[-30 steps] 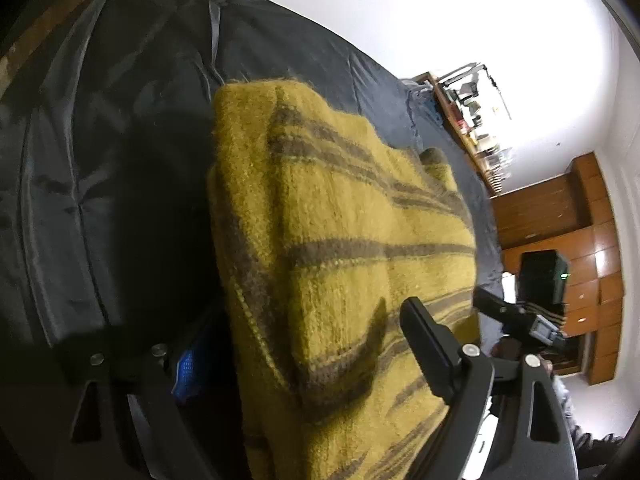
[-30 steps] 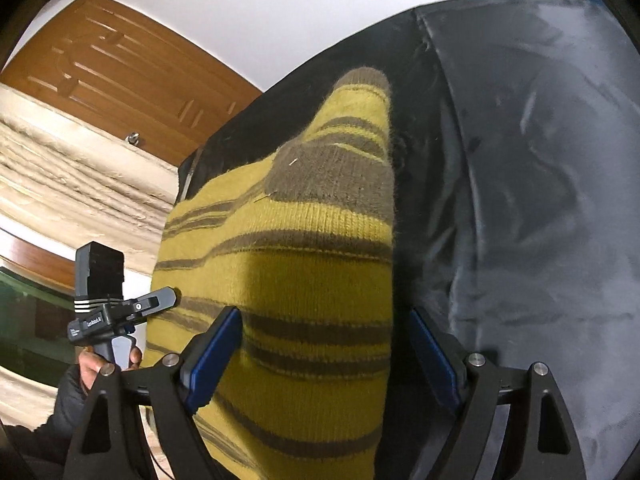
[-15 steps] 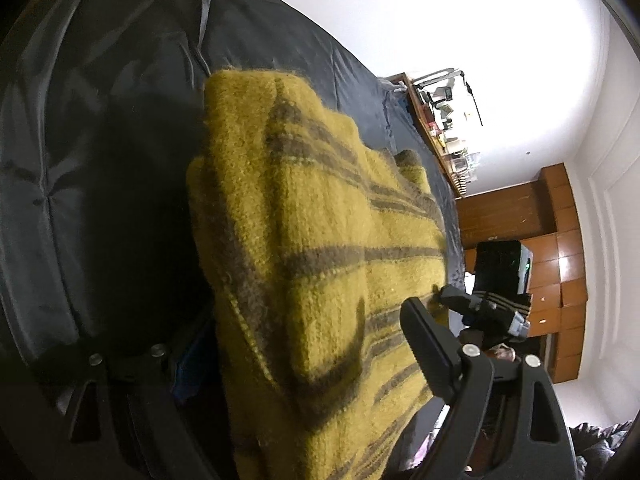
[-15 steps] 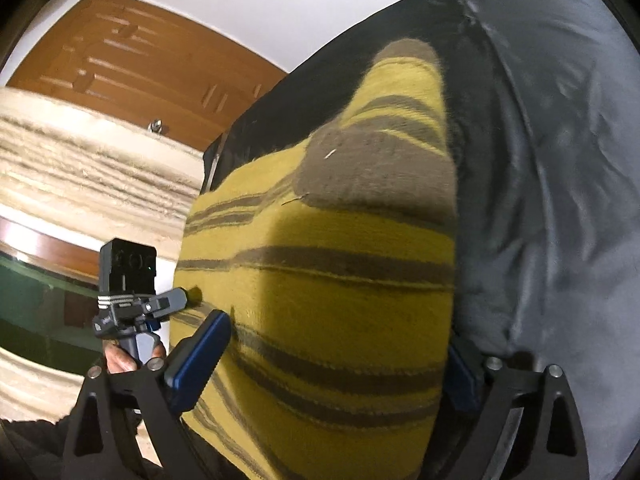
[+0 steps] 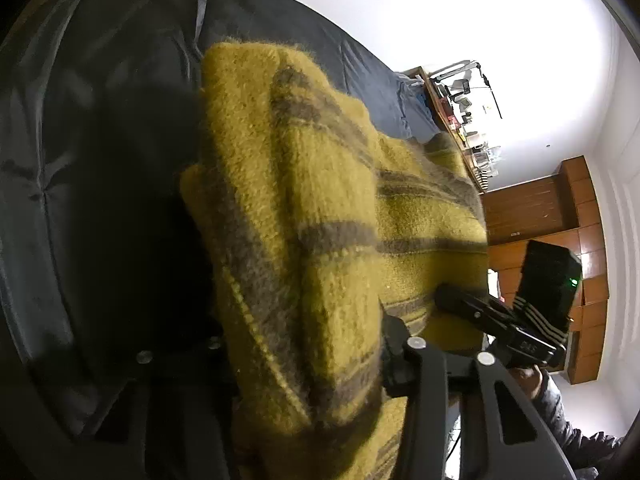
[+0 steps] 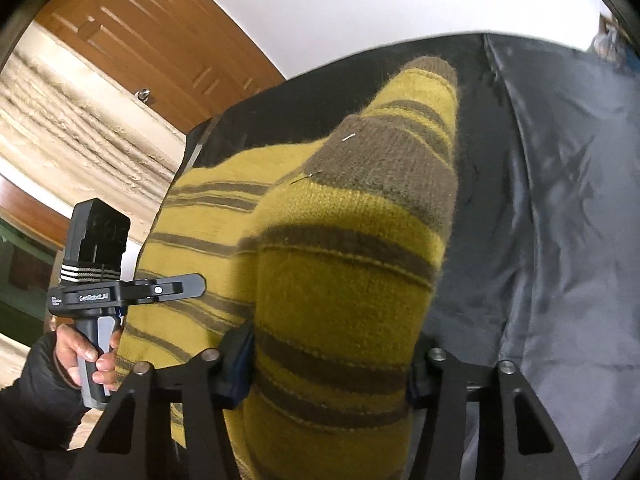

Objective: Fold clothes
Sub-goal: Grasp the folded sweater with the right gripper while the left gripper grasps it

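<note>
Fuzzy mustard sweater (image 6: pixel 344 280) with brown stripes, bunched over dark bed (image 6: pixel 560 240), both grippers' fingers (image 6: pixel 236 364) clamped on it

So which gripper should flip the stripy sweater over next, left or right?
Probably both together. The left gripper and the right gripper each pinch a thick fold of the sweater above the dark sheet. Neither looks better placed.

Mustard-and-brown striped knit sweater (image 5: pixel 320 216): fuzzy, matt wool. Dark bed cover (image 6: pixel 560 208): smooth, slightly shiny cloth. Brown panelled door (image 6: pixel 160 40): glossy wood.
</note>
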A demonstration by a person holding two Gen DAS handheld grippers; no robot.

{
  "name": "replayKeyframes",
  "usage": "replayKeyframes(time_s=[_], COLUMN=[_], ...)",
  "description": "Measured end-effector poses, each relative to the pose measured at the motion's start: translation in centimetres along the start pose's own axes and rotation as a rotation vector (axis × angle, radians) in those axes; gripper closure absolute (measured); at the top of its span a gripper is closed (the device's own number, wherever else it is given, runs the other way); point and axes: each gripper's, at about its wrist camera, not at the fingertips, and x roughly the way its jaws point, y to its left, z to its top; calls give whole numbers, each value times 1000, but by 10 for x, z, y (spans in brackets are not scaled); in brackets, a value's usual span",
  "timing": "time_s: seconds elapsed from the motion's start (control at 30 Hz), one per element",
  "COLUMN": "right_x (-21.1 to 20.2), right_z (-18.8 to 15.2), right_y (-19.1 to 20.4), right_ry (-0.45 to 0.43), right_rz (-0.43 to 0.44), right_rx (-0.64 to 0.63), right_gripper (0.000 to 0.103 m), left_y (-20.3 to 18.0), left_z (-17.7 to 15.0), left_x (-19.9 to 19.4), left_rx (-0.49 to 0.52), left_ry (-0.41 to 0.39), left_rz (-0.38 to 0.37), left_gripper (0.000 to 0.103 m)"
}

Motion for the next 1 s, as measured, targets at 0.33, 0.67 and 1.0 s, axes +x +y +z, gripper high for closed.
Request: replayKeyframes(time_s=[0.33, 0.67, 1.0], right_x=[-48, -134, -235], right_z=[-11, -59, -115], right_y=[0, -77, -188], right_ry=[-87, -176, -290], right_rz=[-16, -122, -232], right_rx=[-10, 118, 252], right_gripper=[49, 49, 49], left_y=[-45, -154, -288], left_z=[-3, -18, -40], left_x=[8, 75, 181], left_rx=[39, 139, 244], left_ry=[9, 89, 170], left_rz=[-9, -69, -112], left_gripper=[58, 58, 58])
